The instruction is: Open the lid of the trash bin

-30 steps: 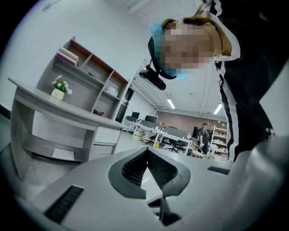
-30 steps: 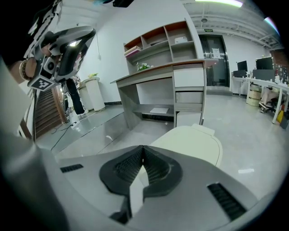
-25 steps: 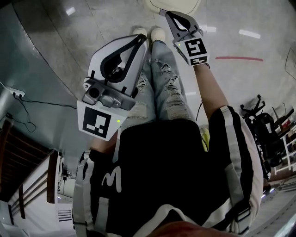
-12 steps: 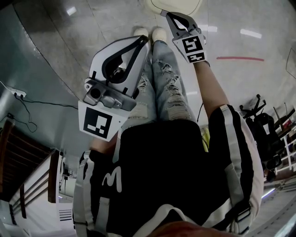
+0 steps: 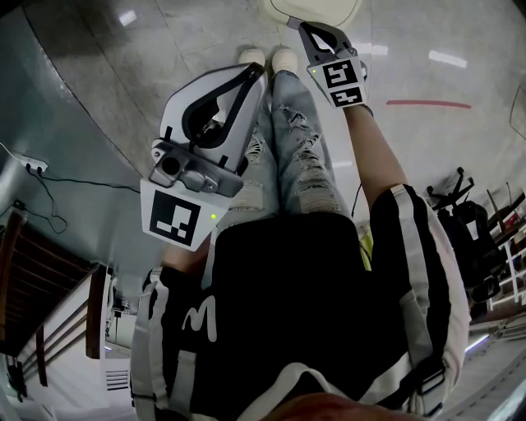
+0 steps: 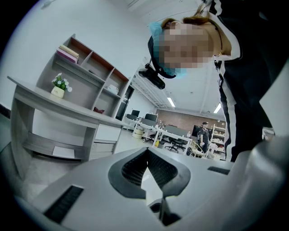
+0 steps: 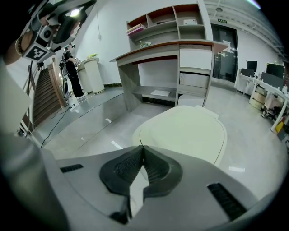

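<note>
A glossy grey floor [image 5: 123, 99] fills an open office, with a grey table [image 7: 180, 58] topped by shelves standing beyond the right claw [image 7: 142, 146].

The trash bin's lid [image 7: 185, 131], cream-coloured and rounded, lies shut and flat just ahead of the right claw's tips. In the head view the lid [image 5: 308, 8] shows only as a pale arc at the top edge, and the right claw [image 5: 297, 23] points at its near rim. No view shows whether the tips touch it. That claw's jaws are pressed together at their tips, with nothing between them.

Behind the right claw and to its left, the person's pale shoes [image 5: 267, 57] and torn jeans [image 5: 288, 156] show from above. The left claw [image 5: 255, 70] hangs in front of the legs, well back from the lid, its marker cube [image 5: 174, 218] towards the camera. Its own view tilts upward into the room, and there the left claw [image 6: 146, 150] is also closed tip to tip and empty. A black cable [image 5: 74, 182] trails over the floor off to the left claw's left.
</note>
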{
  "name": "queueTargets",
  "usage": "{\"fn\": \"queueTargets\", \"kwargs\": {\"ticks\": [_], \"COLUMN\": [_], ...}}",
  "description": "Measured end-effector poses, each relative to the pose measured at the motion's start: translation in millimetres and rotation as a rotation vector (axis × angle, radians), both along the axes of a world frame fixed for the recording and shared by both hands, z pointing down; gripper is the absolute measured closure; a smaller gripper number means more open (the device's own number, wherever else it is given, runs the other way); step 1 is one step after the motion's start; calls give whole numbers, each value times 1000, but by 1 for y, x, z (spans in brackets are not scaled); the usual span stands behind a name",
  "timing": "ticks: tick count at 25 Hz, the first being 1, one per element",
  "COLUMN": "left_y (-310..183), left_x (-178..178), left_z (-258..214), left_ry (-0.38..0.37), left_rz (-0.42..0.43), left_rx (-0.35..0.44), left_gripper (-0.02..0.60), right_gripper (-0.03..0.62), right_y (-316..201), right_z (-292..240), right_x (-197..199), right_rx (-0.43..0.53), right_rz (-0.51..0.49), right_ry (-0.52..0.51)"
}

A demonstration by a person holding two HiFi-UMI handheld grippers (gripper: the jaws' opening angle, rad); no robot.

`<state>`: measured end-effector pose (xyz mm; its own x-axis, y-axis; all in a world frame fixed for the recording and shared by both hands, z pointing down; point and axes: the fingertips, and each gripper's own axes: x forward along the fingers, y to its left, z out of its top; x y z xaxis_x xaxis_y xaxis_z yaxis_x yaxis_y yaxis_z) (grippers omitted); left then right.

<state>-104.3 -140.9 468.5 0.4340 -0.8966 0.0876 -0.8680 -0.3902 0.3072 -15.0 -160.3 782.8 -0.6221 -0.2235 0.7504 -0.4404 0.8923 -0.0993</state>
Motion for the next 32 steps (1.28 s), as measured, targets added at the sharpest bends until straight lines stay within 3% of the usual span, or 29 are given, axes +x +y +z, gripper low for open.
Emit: {"fn": "queueTargets", "kwargs": {"ticks": [15,32], "left_y": [-1,-1], "left_x": [1,3], "left_z": [1,1], "left_ry": [0,8], "left_rz": [3,8], "left_rx": [-10,-15], "left_gripper": [580,580], "right_gripper": [585,583], "right_y": [6,6], "right_z": [25,29], "right_x": [11,10], "right_rx": [-20,-41], "right_rz": [-2,60], "right_ry": [106,140]}}
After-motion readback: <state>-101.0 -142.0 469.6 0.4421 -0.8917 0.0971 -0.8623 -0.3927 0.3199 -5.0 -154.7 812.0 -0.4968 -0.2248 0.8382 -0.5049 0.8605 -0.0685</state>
